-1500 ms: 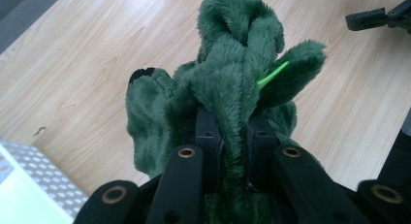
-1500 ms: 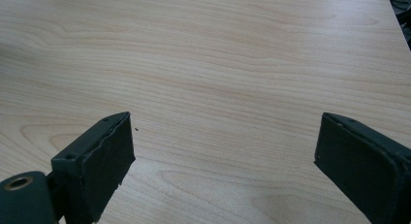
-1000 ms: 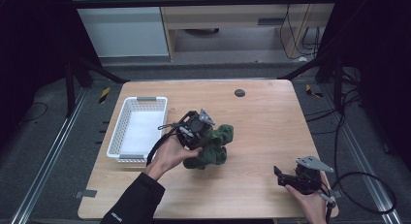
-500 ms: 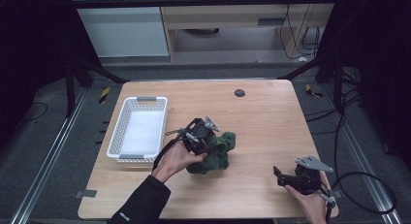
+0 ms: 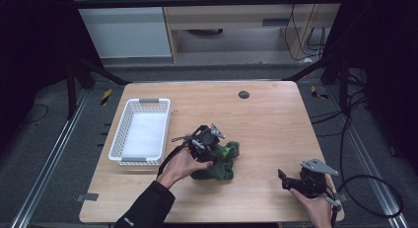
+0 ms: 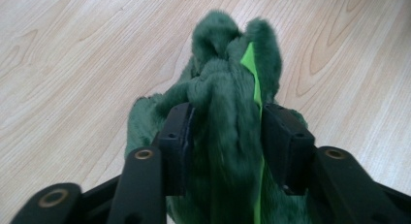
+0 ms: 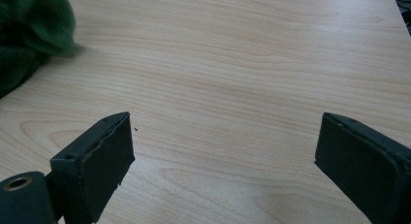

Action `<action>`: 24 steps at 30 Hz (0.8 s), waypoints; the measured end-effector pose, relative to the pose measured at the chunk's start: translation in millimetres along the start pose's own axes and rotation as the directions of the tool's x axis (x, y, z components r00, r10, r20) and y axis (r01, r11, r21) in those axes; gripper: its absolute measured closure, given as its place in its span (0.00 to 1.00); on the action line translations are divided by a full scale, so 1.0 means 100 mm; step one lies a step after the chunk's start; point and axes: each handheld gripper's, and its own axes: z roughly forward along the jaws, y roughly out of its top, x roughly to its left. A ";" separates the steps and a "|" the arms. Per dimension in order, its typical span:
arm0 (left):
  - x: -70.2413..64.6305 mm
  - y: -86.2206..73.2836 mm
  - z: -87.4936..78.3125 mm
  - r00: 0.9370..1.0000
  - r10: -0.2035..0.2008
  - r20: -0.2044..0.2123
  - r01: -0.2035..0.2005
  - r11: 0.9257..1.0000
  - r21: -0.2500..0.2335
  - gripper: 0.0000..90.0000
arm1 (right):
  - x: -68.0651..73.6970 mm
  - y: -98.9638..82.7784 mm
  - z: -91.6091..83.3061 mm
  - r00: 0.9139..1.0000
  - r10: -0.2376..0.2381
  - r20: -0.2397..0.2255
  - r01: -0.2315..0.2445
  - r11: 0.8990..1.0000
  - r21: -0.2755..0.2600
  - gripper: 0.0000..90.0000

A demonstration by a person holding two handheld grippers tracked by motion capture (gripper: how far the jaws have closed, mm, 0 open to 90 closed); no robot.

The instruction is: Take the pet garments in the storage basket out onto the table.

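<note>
A dark green plush toy (image 5: 223, 160) with a bright green stripe lies near the middle of the wooden table (image 5: 266, 119). My left gripper (image 5: 206, 141) presses down on its left side. In the left gripper view the two jaws are closed on the plush toy (image 6: 228, 112), squeezing its fur between them. My right gripper (image 5: 288, 181) rests low at the table's front right, held by a hand, with its jaws wide apart. In the right gripper view bare wood lies between the jaws, and a bit of the plush toy (image 7: 29, 35) shows at the upper left.
A white plastic basket (image 5: 141, 131) stands at the table's left side, nothing in it. A small dark round disc (image 5: 243, 94) lies near the far edge. Black frame posts and cables ring the table.
My left gripper has slid a little toward the front and right, down onto the plush toy. The right gripper has stayed where it was.
</note>
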 end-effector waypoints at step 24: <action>-0.03 -0.23 -0.44 0.999 -0.028 -0.031 0.022 0.984 -0.179 0.30 | 0.00 -0.01 0.00 1.000 -0.002 0.008 0.002 1.000 -0.002 0.06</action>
